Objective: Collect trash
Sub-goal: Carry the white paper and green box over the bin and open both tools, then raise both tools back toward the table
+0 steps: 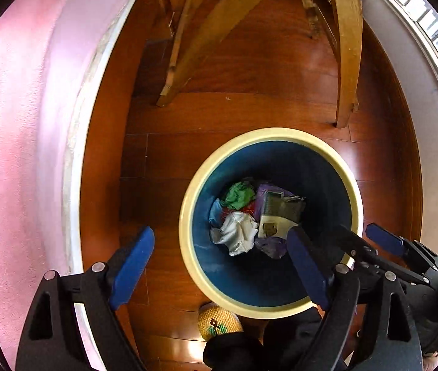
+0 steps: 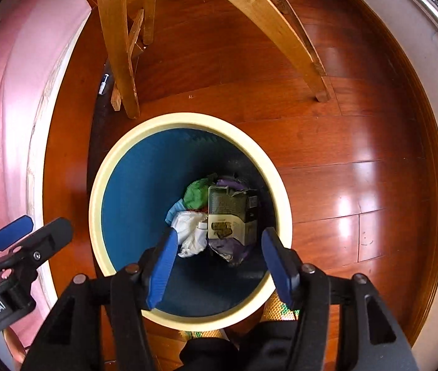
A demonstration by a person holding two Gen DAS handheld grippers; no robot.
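The trash is already in the bin (image 2: 95, 191), a blue tub with a cream rim standing on the wood floor (image 2: 342, 154) near the chair legs (image 2: 120, 61): a green wad (image 2: 197, 194), a white crumpled bag (image 2: 191, 232), a flattened carton (image 2: 231, 216) and a purple wrapper (image 2: 231, 250) lie together at the bottom. The main risk from here is a knock; both tools hang low over the rim, and a careless swing of either could catch the cream edge and tip the bin, spilling what has been collected. A foot in a knitted slipper (image 1: 219, 321) sits just beside the bin's near side and could nudge it too. The right gripper (image 2: 219, 259) hovers directly above the pile, fingers spread apart and holding nothing. The left gripper (image 1: 219, 266) is wide open as well and empty, with one finger over the floor outside the bin and the other above its near rim. Whether any more litter remains on the floor is hard to say, since little of the room shows.
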